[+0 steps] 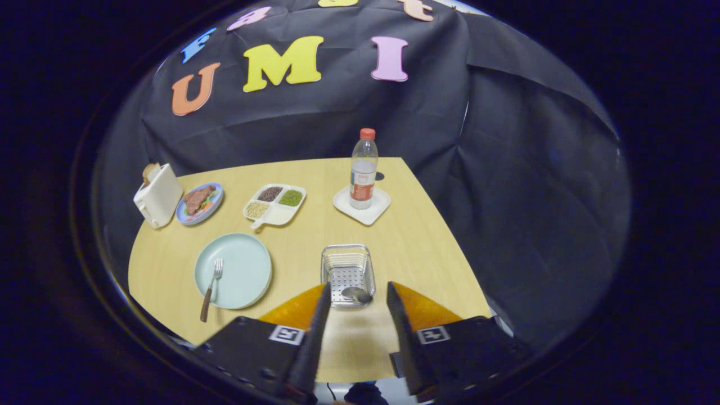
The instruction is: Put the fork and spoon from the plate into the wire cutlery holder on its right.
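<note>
We hold gripper (358, 292) above table (439, 264), fingers spread wide, gripping nothing. Spoon (356, 293) already in wire cutlery holder (347, 274), bowl visible between fingertips, just ahead of them. Fork (211, 288) left on plate (247, 270), well off to left of fingers, handle overhanging rim toward us.

Risks, as we judge: fork lies flat, thin, so fingers may slide off or tip plate; swinging left low could clip holder; overhanging handle may pivot when pinched.
</note>
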The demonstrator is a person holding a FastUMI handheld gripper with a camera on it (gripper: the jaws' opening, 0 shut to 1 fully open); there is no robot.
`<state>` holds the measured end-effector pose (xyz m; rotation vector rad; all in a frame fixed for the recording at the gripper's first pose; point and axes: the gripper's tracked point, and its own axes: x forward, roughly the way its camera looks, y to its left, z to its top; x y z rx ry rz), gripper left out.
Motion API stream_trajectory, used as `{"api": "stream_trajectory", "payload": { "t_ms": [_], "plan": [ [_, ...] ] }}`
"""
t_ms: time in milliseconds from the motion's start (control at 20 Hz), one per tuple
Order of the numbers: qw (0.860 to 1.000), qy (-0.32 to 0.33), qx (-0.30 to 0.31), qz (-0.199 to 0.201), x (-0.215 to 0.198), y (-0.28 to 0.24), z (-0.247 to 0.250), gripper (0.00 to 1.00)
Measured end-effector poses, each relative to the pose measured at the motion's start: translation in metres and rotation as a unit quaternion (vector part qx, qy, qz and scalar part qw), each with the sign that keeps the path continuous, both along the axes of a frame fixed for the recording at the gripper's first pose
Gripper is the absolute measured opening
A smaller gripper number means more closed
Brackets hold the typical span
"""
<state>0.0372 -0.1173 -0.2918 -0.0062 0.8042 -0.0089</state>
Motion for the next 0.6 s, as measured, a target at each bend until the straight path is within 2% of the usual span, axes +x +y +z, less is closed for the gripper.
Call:
{"api": "stream_trajectory", "payload": {
  "t_ms": [100, 350, 600],
  "plan": [
    [1.0, -0.008, 0.002, 0.003, 0.003, 0.005, 0.005, 0.93],
    [1.0, -0.021, -0.005, 0.009, 0.008, 0.024, 0.017, 0.96],
    [0.999, -0.019, -0.002, 0.038, 0.002, 0.068, 0.025, 0.96]
  ]
}}
